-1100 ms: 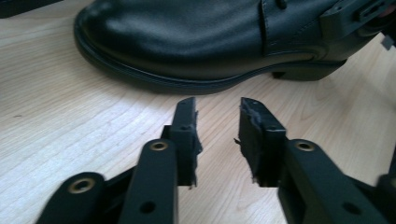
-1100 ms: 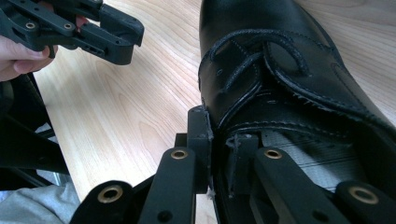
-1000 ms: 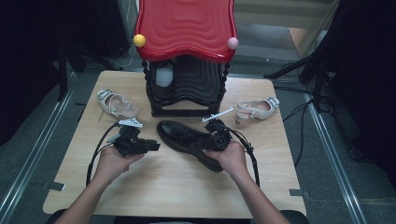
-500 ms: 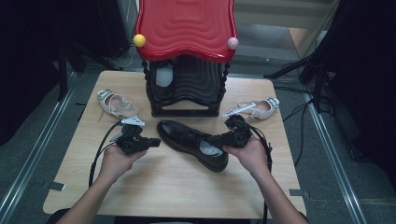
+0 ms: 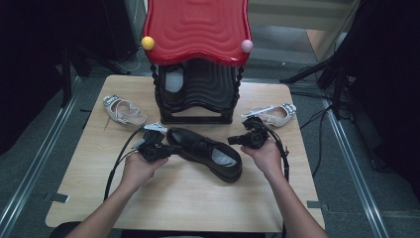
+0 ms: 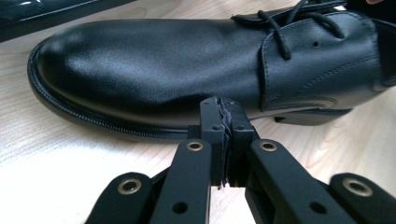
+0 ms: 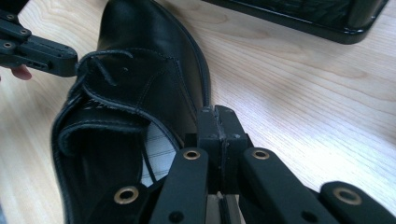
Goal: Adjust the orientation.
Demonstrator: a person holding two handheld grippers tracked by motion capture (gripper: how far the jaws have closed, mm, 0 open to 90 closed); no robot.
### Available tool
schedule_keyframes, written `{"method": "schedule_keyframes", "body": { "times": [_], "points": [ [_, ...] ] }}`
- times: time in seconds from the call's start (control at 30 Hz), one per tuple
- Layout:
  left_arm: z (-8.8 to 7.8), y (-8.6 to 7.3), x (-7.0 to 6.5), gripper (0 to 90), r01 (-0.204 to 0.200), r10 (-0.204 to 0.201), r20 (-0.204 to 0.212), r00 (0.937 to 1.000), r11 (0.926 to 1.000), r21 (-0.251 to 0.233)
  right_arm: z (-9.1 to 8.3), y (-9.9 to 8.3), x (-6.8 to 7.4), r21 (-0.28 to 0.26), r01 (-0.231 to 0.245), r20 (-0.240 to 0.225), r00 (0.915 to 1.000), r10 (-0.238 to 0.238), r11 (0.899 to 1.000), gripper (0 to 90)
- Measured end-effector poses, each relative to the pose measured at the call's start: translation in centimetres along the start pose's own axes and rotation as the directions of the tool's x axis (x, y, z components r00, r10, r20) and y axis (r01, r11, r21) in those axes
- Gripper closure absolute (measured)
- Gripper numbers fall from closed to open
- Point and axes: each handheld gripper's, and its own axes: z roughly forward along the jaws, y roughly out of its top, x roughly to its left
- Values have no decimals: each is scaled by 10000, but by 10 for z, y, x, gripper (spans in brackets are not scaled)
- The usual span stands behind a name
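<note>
Where the wooden desk (image 5: 198,198) carries the lot, a black lace-up shoe (image 5: 205,151) lies on its sole at the middle, toe toward the left claw and heel opening toward the right.

Left claw (image 5: 167,149): held in the person's left hand (image 5: 138,166), just beside the shoe's toe end. In the left gripper view its jaws are pressed together with nothing between them, tips (image 6: 223,108) close against the welt of the toe cap (image 6: 140,70); contact cannot be told.

Right claw (image 5: 232,141): held in the right hand (image 5: 265,153), near the shoe's heel end. In the right gripper view the jaws are pressed together and empty, having just been closing, tips (image 7: 217,116) beside the rim of the shoe's opening (image 7: 140,116), above bare wood.

Shoe rack (image 5: 198,89): black frame with a red wavy top (image 5: 198,27), a yellow knob (image 5: 147,42) and a pink knob (image 5: 246,45), at the desk's far edge, behind the shoe.

Pale sandal (image 5: 124,110): left of the rack, well apart from the black shoe.

Second pale sandal (image 5: 275,113): right of the rack, just beyond the right claw.
</note>
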Motion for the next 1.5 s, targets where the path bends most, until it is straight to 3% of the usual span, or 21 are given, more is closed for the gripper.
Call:
{"method": "schedule_keyframes", "body": {
  "times": [0.23, 0.6, 0.73, 1.0, 1.1, 1.5],
  "points": [
    [11, -3, -9, 872, -315, 316, -34, 9995, 9995, 45, 8, -3, 4, 68, 270, 86, 9996, -270, 9996, 900],
    [18, -5, -15, 865, -317, 316, 134, 9994, 9995, 79, 6, -11, 12, 235, 360, 19, 9993, -360, 9991, 900],
    [17, -5, -16, 874, -250, 248, 209, 9995, 9996, 109, 3, -18, 16, 350, -259, -53, 9996, 261, 9991, 900],
    [19, -3, -15, 871, -136, 131, 220, 9997, 9997, 181, -1, -31, 27, 217, -493, 86, 9988, 491, 9986, 900],
    [21, -1, -14, 872, 23, -29, 261, 9997, 9997, 228, -2, -39, 32, 123, -541, -67, 9985, 542, 9985, 900],
    [36, 11, -14, 880, -52, 35, 359, 9993, 9988, 484, -8, -59, 42, -292, -1015, -78, 9948, 1013, 9944, 900]
  ]
}}
